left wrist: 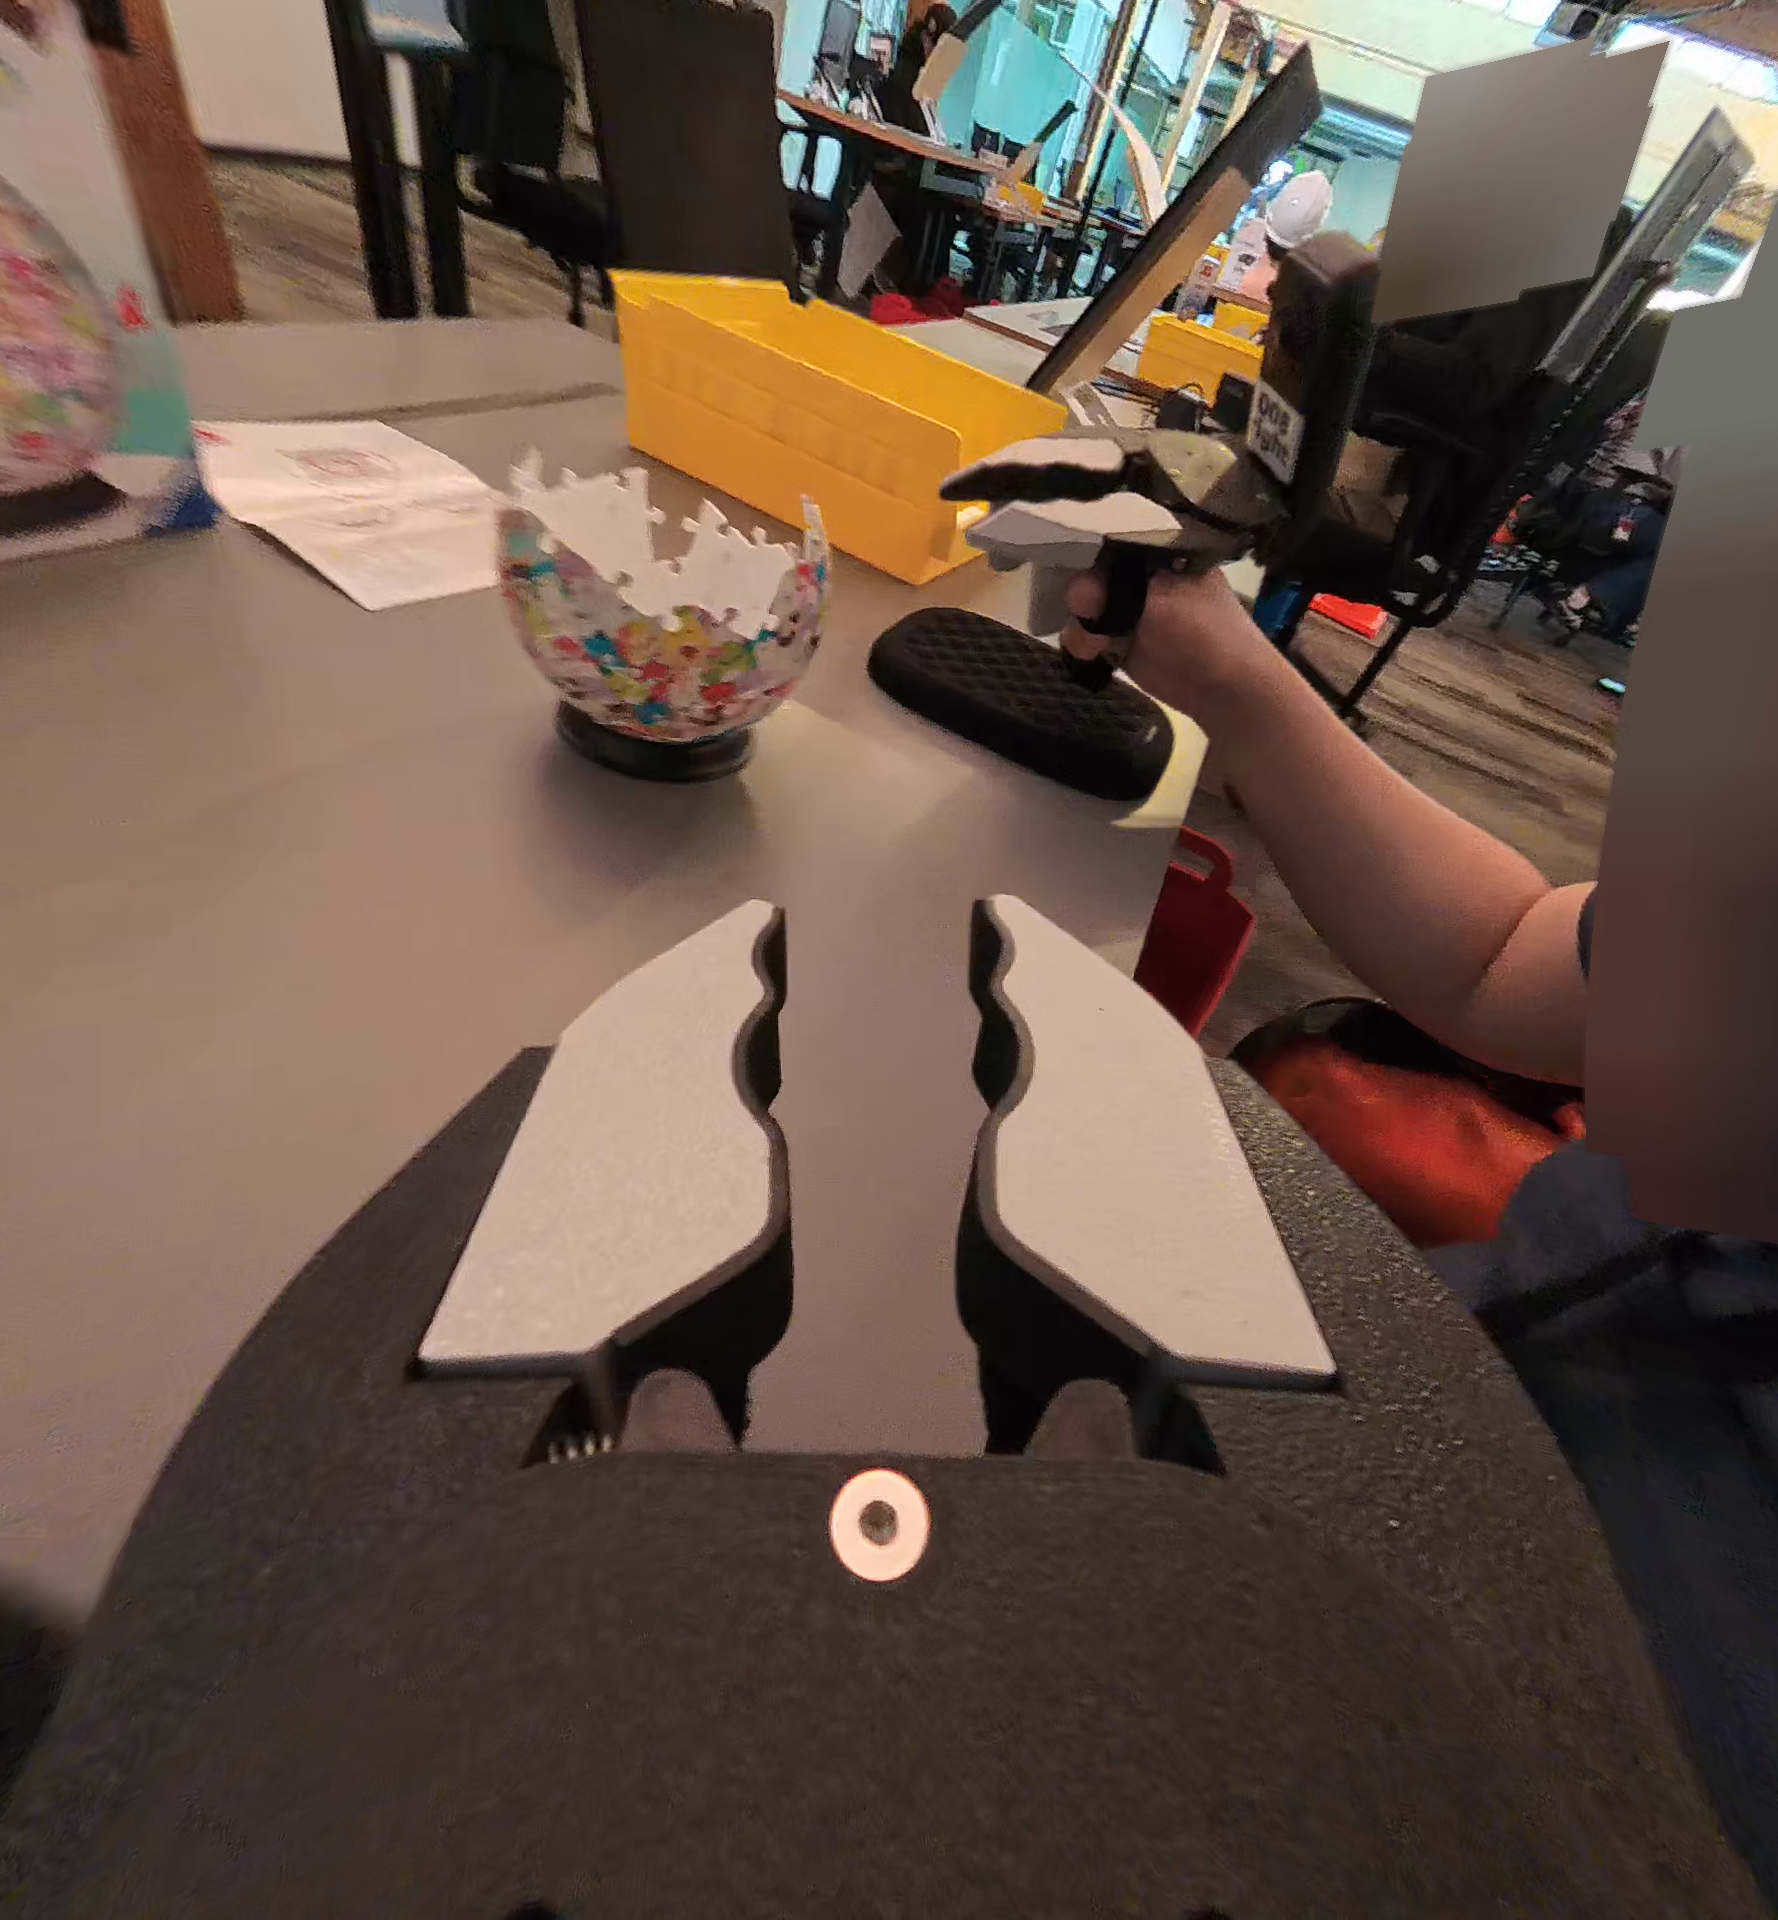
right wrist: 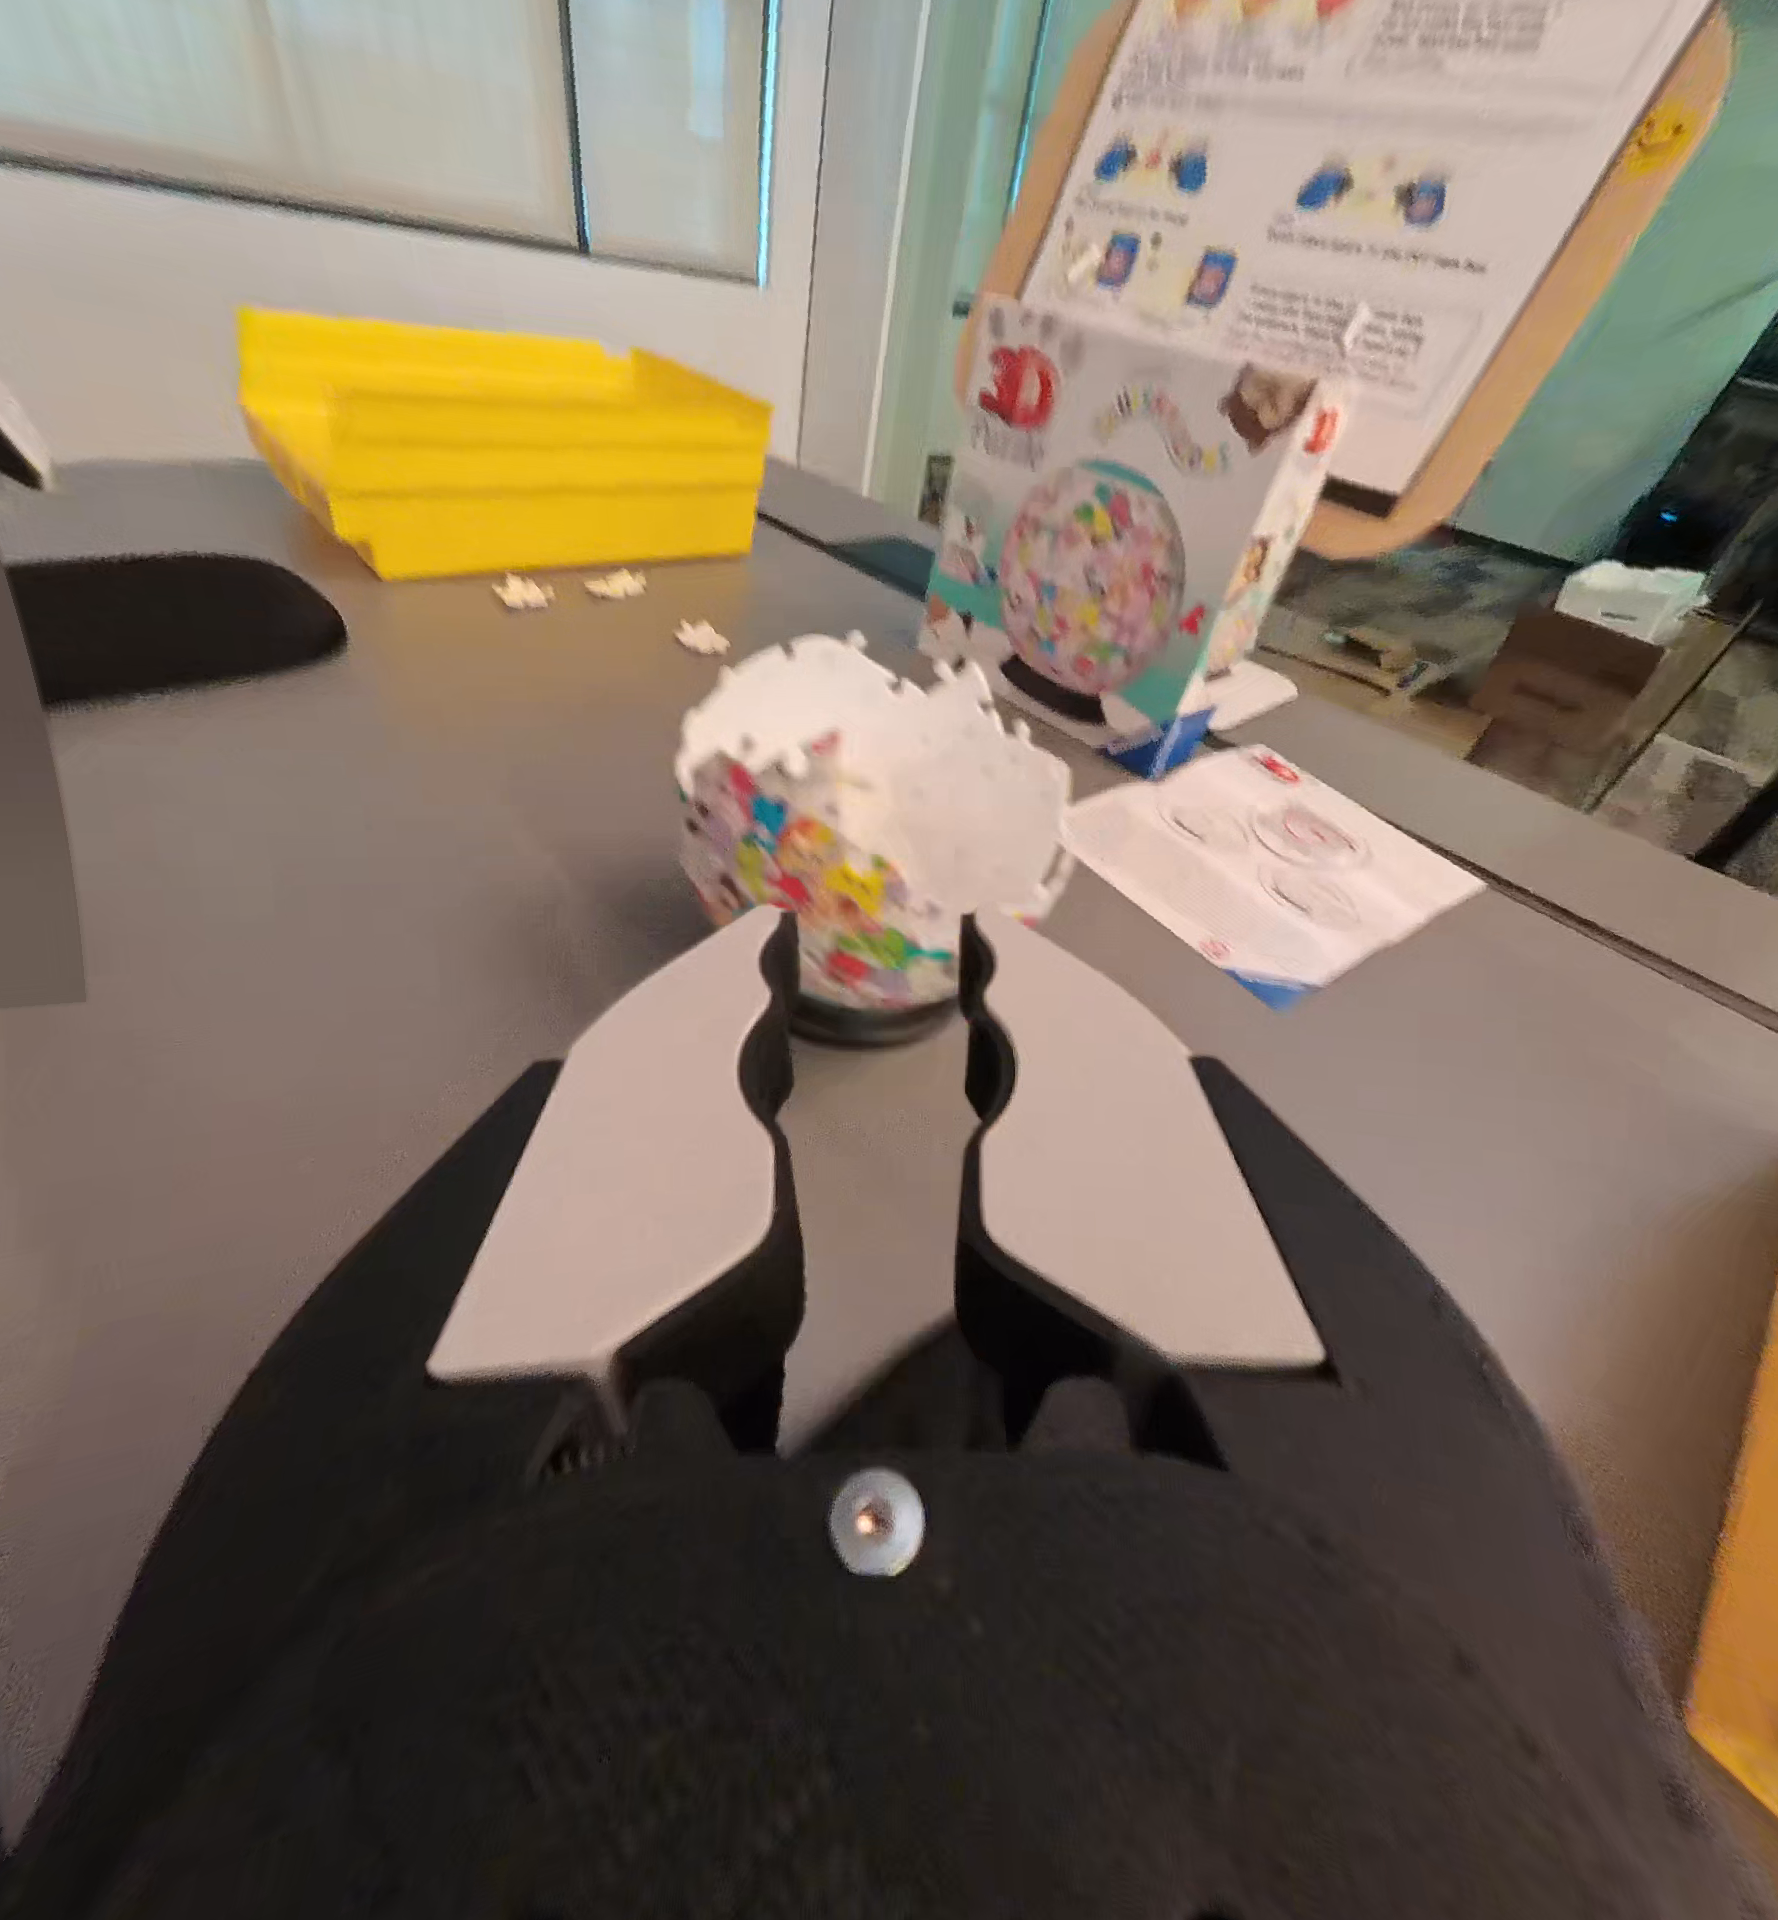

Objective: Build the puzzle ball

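Grey tabletop carries everything here, with a yellow bin at its far side and a black wrist rest nearby. Beside the bin stands the puzzle box, and an instruction sheet lies flat next to it. The half-built puzzle ball sits on its black stand mid-table, an open shell with a jagged white rim. 3 loose pieces lie in front of the bin.

Both tools are empty: the left gripper is spread over bare table, and the right gripper is spread too, aimed at the ball and just short of it.

I judge this a between-pieces step. Next comes fetching 1 loose piece, pinching it by an edge, then matching its tabs to the rim.
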Demonstrator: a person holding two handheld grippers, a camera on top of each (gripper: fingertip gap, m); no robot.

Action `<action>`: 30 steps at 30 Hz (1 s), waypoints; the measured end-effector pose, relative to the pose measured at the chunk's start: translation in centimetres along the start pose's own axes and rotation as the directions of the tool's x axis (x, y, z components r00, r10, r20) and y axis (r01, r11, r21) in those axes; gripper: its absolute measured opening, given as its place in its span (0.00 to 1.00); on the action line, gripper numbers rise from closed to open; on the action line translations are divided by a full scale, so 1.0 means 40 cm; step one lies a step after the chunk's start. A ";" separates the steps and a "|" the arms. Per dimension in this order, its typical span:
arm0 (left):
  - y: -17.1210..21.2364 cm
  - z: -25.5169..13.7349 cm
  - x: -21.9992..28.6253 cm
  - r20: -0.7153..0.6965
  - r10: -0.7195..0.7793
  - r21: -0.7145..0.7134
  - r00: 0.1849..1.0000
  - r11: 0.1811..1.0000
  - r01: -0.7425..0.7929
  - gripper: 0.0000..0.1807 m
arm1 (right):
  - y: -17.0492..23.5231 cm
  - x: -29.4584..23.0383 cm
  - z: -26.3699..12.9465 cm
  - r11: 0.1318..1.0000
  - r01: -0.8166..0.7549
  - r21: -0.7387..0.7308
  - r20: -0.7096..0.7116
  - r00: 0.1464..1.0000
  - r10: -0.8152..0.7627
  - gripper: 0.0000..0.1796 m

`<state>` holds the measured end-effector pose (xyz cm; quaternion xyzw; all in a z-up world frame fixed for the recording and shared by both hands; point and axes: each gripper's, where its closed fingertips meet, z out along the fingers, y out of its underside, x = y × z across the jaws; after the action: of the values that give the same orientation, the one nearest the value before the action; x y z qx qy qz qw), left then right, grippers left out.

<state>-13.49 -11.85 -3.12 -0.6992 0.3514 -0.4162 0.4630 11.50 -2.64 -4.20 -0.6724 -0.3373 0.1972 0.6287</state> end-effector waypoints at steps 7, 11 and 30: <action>-0.025 0.210 -0.048 0.013 -0.035 -0.048 0.999 0.998 0.036 0.21 | 0.075 0.011 0.008 0.993 -0.078 -0.089 0.150 0.984 0.090 0.19; -0.065 0.178 -0.147 0.180 0.023 -0.042 0.983 0.999 -0.016 0.23 | 0.044 0.015 -0.016 0.999 -0.046 0.030 0.107 0.993 0.042 0.22; -0.194 -0.123 -0.587 0.104 0.461 -0.784 0.881 0.583 -0.213 0.15 | -0.109 -0.063 0.009 0.923 -0.021 0.385 -0.016 0.999 0.030 0.24</action>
<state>-26.66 9.50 -0.77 -0.7997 0.5456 -0.0259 0.2492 8.60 -4.26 -0.39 -0.5426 -0.2763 0.2604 0.7493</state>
